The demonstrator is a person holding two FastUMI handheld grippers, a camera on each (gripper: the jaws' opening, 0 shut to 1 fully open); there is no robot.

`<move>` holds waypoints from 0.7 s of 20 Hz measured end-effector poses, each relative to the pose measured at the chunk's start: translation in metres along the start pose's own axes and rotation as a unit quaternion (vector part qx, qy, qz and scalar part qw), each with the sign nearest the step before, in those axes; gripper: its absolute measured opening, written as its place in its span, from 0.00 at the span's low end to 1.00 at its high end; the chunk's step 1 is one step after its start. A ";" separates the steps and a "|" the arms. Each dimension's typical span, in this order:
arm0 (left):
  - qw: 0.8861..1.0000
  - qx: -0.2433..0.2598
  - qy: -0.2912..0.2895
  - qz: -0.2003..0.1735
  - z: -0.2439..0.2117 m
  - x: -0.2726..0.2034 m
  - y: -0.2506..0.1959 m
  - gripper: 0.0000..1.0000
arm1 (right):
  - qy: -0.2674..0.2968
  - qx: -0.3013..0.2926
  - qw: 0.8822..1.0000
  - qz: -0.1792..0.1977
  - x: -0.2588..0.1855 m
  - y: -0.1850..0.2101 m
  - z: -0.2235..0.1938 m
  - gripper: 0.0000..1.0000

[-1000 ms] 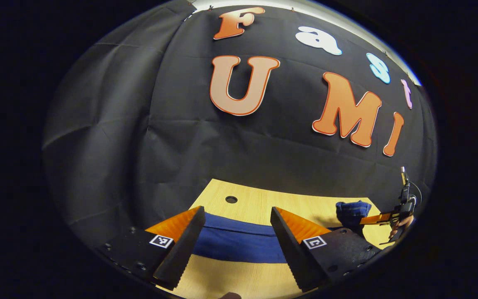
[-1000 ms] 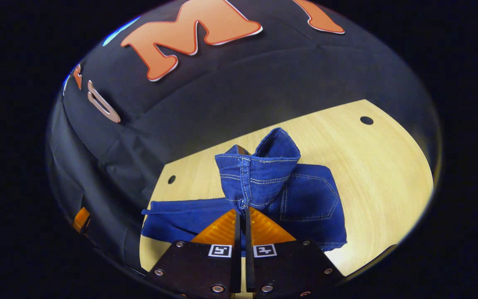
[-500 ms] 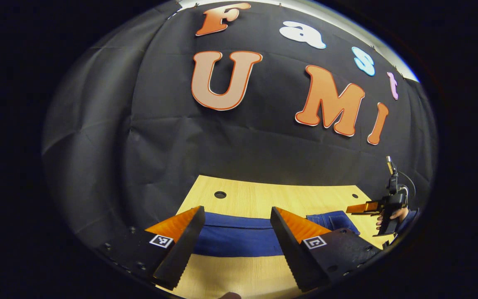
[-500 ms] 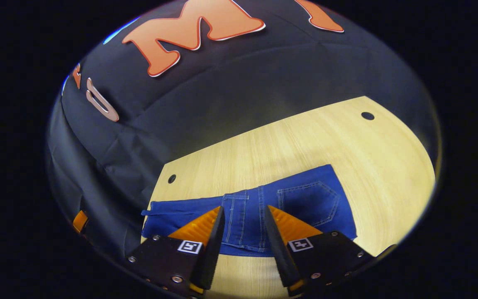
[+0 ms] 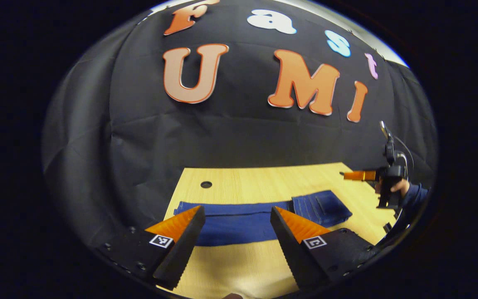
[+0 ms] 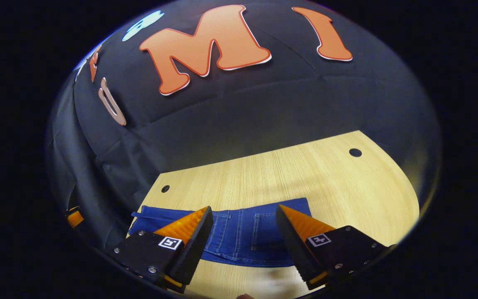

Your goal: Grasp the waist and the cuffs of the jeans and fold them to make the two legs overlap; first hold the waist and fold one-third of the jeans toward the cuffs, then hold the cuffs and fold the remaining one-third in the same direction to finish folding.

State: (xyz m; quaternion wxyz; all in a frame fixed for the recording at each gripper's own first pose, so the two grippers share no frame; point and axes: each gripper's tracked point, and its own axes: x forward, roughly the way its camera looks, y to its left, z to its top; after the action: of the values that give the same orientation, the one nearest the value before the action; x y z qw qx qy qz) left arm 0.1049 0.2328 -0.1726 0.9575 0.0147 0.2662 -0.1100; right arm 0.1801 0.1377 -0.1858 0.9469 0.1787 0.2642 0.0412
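The jeans (image 6: 239, 236) are a deep indigo blue with paler stitching tracing the seams and back pocket. They lie on a pale, honey-yellow worktop (image 6: 305, 174) with fine straight wood grain and small dark round holes (image 6: 355, 152). At three o'clock in the left gripper view, a sleeve (image 5: 413, 195) is navy blue.

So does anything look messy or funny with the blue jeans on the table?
Nothing much stands out. The jeans lie flat on the wooden table, with the waist end folded over onto the legs. Both the left tongs and the right tongs are open above them, holding nothing.
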 end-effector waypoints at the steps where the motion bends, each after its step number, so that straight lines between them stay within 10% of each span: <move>1: 0.999 0.043 0.008 0.027 0.000 -0.003 0.009 0.98 | -0.001 -0.004 1.000 0.004 -0.001 -0.003 0.004 0.94; 4: 0.988 0.107 -0.015 0.110 0.008 -0.013 0.029 0.99 | -0.013 -0.017 1.000 0.015 -0.003 -0.010 0.016 0.95; 9: 0.983 0.019 -0.023 0.179 -0.011 0.004 0.053 0.99 | -0.045 -0.032 0.998 0.012 -0.023 -0.025 0.039 0.97; 14: 0.981 -0.103 0.028 0.162 -0.069 0.042 0.090 0.99 | -0.097 -0.031 0.994 -0.041 -0.051 -0.051 0.068 0.97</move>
State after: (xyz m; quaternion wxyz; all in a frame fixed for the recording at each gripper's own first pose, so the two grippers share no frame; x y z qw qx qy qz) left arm 0.1248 0.3183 -0.2558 0.9511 -0.0384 0.2972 0.0748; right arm 0.1705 0.0601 -0.1250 0.9739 0.1414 0.1772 -0.0066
